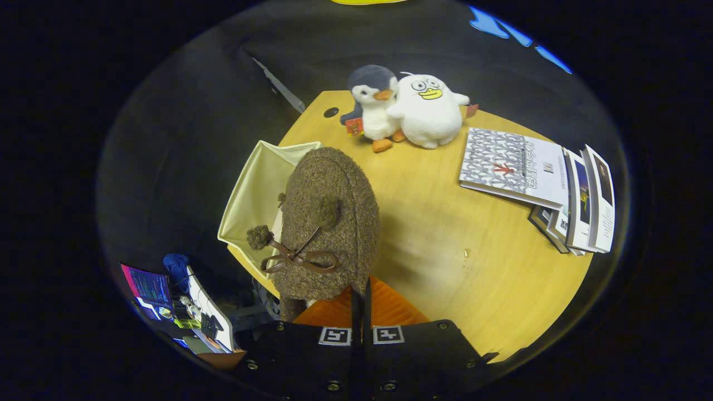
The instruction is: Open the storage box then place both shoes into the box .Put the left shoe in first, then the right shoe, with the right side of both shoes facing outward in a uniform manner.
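Gripper [361,301] fingers pinched together on brown fuzzy shoe [326,223]; shoe's long axis runs straight ahead, open cream storage box [250,195] just beyond-left.

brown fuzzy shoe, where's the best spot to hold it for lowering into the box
Best by the rear collar edge, coming from behind the heel. The brown fuzzy shoe hangs toe-forward over the open cream box, bow upward, with the gripper fingers shut on that thin rim. The bulky toe looks too wide to pinch.
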`<state>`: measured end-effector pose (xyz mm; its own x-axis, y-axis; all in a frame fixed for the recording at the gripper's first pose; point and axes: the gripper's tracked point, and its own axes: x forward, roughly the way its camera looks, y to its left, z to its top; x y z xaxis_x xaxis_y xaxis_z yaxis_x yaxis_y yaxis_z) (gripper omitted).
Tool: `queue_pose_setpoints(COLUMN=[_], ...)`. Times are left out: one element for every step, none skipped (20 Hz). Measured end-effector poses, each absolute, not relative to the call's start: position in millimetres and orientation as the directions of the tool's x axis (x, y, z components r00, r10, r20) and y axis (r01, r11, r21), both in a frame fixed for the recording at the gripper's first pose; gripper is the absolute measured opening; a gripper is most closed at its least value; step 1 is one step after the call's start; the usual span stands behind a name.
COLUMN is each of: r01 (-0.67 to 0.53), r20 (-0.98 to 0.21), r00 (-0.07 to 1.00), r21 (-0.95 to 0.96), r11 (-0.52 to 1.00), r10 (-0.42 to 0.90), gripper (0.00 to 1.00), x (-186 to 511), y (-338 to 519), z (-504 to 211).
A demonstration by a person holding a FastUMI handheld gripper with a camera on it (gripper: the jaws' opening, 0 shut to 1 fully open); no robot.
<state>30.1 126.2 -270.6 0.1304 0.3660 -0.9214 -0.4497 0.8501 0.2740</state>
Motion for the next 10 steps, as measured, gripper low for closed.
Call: queue_pose_setpoints(r01=[-0.469,-0.49,-0.508,-0.521,-0.533,-0.54,-0.546,-0.554,-0.561,-0.57], r20=[-0.918,-0.915,-0.913,-0.911,-0.908,-0.906,-0.904,-0.904,-0.905,-0.91], r00=[0.125,0.122,0.12,0.115,0.11,0.104,0.098,0.094,0.093,0.088], r21=[0.28,0.281,0.281,0.285,0.29,0.296,0.3,0.3,0.296,0.289], r11=[0.838,0.825,0.814,0.805,0.795,0.788,0.782,0.777,0.773,0.77], r10=[0.377,0.384,0.39,0.397,0.405,0.411,0.416,0.416,0.414,0.406], gripper=[0.0,0.0,0.0,0.0,0.0,0.0,0.0,0.0,0.0,0.0], x=[33.5,37.2,40.5,44.1,48.2,52.7,57.5,63.1,67.1,71.1], y=[141.3,155.7,170.9,186.4,201.1,213.7,227.6,241.2,253.3,265.1], z=[-268.3,-265.7,-263.1,-260.8,-259.7,-259.9,-260.2,-261.8,-265.1,-269.9])
